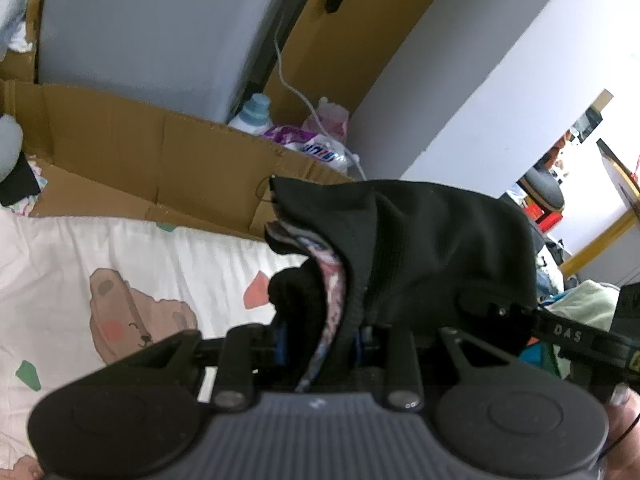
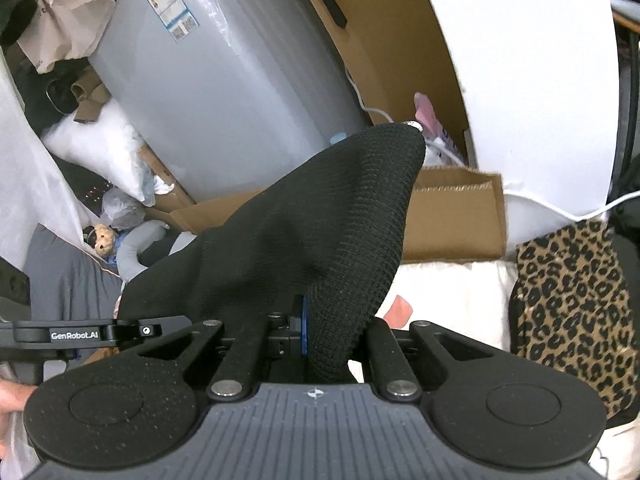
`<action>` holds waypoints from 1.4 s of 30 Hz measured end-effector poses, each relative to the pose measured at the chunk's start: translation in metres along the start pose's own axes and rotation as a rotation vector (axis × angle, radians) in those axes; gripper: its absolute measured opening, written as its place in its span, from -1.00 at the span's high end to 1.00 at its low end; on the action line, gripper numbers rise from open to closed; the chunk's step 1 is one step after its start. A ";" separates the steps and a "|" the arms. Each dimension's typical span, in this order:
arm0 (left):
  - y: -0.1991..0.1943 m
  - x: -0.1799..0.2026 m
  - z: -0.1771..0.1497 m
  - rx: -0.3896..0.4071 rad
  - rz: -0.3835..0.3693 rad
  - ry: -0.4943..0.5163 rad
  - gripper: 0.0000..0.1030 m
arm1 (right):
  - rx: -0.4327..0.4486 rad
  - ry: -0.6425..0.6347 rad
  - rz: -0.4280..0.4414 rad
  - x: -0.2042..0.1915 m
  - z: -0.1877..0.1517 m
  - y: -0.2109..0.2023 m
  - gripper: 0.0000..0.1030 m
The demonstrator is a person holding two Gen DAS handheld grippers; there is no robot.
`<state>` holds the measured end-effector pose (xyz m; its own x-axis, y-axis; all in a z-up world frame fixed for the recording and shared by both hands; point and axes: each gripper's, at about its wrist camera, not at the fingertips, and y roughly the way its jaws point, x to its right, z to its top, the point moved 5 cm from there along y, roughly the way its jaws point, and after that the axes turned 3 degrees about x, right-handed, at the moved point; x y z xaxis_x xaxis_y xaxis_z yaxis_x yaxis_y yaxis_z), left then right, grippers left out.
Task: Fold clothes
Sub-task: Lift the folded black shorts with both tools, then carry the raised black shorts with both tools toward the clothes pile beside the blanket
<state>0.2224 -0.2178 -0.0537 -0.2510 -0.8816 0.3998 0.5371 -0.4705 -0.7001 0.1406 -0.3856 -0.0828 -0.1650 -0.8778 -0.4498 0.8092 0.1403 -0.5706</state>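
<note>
Left gripper (image 1: 320, 336): jaws clamped on a bunched fold of the black garment (image 1: 420, 248), patterned lining showing between them. Cloth drapes over the jaws, off the bed sheet (image 1: 120, 264) below; cardboard box (image 1: 140, 152) beyond. Right gripper (image 2: 316, 336): jaws nearly together, pinching the same black knit, which peaks up ahead of them. Leopard-print fabric (image 2: 572, 320) right of those jaws.

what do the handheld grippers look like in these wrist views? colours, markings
Both grippers, left and right, are matte black with a grey ribbed body, two round pivot discs, silver pins and blue inner pads. The neighbouring gripper's arm reads "GenRobot.AI" in the right view and "DAS" in the left.
</note>
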 end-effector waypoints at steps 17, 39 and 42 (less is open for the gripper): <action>-0.009 0.077 -0.009 0.057 -0.049 0.017 0.40 | 0.057 -0.059 -0.046 0.028 0.031 -0.070 0.86; 0.084 0.130 -0.081 0.004 -0.158 -0.019 0.40 | 0.064 -0.110 -0.188 0.127 0.011 -0.095 0.86; 0.098 0.130 -0.091 -0.008 -0.172 -0.019 0.40 | 0.058 -0.111 -0.207 0.141 0.004 -0.091 0.86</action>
<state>0.1688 -0.3822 -0.1237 -0.3235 -0.7870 0.5254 0.4809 -0.6149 -0.6250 0.0457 -0.5242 -0.0912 -0.2698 -0.9307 -0.2472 0.7965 -0.0714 -0.6004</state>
